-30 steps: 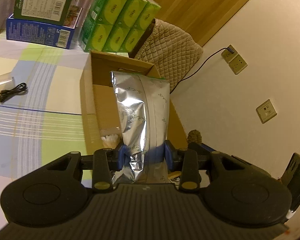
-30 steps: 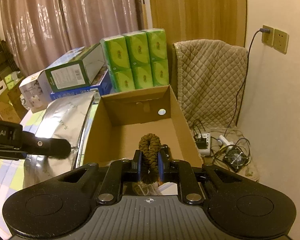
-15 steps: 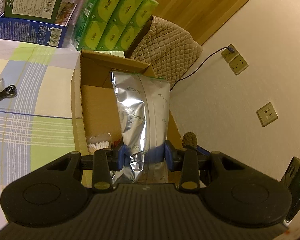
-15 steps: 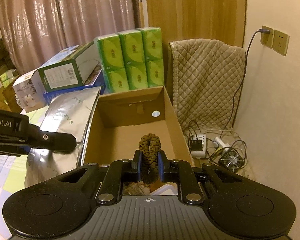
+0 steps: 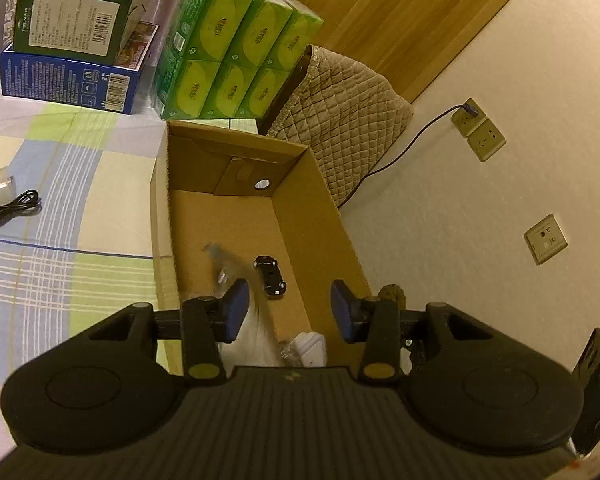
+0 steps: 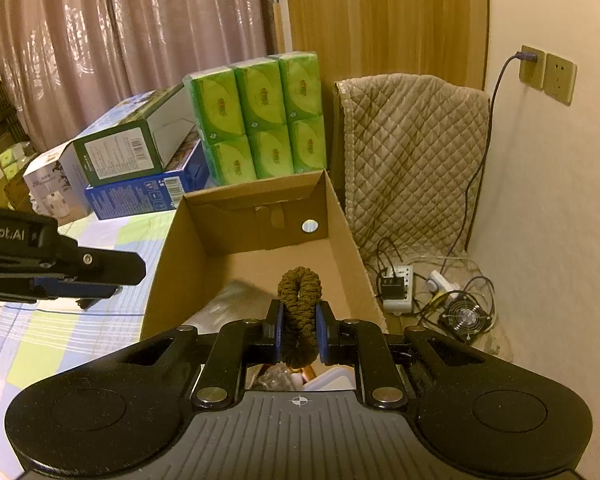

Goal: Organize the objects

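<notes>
Here, nearest the right wrist camera, the right gripper (image 6: 299,334) has its jaws clamped on a dark brown braided loop (image 6: 300,296), folded double, over the near end of the cardboard box (image 6: 160,280). The loop looks soft, light and springy, like cord or yarn; it will squash rather than slip, so a pinch across the doubled middle, as now, should do, and it ought to survive a drop into the box.

In the left wrist view the left gripper (image 5: 285,312) has its jaws opening with nothing pressed between them. A blurred silvery shape (image 5: 252,316) shows at about 7 o'clock from the toy car (image 5: 271,277); it may be a foil pouch falling into the box, though the blur leaves that uncertain. If foil, it would be light, crinkly and slick, best taken by a flat edge.

Further in, the small black car lies on the box floor, hard and light, with a white item (image 5: 310,348) near the close wall.

Beyond, at 12 o'clock, stand green tissue packs (image 6: 260,120), and at 10 o'clock stacked cartons (image 6: 136,168), on a checked cloth (image 5: 60,240) that may cover a bed or a tabletop.
</notes>
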Action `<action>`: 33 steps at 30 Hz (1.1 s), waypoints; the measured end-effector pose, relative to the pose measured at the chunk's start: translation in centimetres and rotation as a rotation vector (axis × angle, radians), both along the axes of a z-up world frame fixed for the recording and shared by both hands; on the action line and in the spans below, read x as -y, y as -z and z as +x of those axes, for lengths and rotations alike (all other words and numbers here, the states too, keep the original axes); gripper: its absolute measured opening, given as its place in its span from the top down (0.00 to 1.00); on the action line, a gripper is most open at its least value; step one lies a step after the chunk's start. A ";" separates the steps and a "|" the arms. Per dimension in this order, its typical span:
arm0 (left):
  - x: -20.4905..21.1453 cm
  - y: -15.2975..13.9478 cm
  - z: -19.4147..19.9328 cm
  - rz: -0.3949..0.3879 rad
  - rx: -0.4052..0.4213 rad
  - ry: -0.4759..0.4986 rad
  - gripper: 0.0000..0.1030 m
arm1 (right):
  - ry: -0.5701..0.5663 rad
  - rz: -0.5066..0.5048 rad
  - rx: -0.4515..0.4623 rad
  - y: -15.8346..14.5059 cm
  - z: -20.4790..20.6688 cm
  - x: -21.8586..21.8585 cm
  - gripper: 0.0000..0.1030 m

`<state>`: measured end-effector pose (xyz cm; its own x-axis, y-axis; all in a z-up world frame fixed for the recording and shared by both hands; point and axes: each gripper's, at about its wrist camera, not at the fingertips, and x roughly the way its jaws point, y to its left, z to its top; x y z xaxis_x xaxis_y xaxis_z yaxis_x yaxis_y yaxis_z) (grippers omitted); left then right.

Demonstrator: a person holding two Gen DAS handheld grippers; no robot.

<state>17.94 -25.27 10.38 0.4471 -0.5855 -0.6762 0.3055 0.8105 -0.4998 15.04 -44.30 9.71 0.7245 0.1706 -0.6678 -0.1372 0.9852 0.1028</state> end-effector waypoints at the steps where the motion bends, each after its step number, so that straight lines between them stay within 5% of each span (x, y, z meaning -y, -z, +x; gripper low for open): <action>1: -0.1 0.0 -0.1 0.001 0.000 -0.001 0.63 | -0.001 0.002 0.000 0.0 0.0 -0.1 0.87; 20: -2.5 -0.4 -1.7 0.015 0.027 -0.021 0.59 | -0.031 0.016 0.019 -0.7 -0.1 -1.6 0.87; 22: -2.7 -0.5 -1.7 0.016 0.033 -0.025 0.54 | -0.053 0.036 0.018 -0.6 0.2 -1.7 0.79; 24: -2.9 -0.6 -1.8 0.019 0.038 -0.028 0.52 | -0.041 0.053 0.032 -0.6 0.3 -1.6 0.45; 33: -4.5 -0.4 -1.9 0.025 0.031 -0.055 0.36 | -0.021 0.047 0.046 -0.9 0.0 -1.5 0.43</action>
<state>16.02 -20.78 10.74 0.4995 -0.5427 -0.6753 0.2749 0.8385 -0.4705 15.06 -42.77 10.59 0.7501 0.2165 -0.6249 -0.1636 0.9763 0.1418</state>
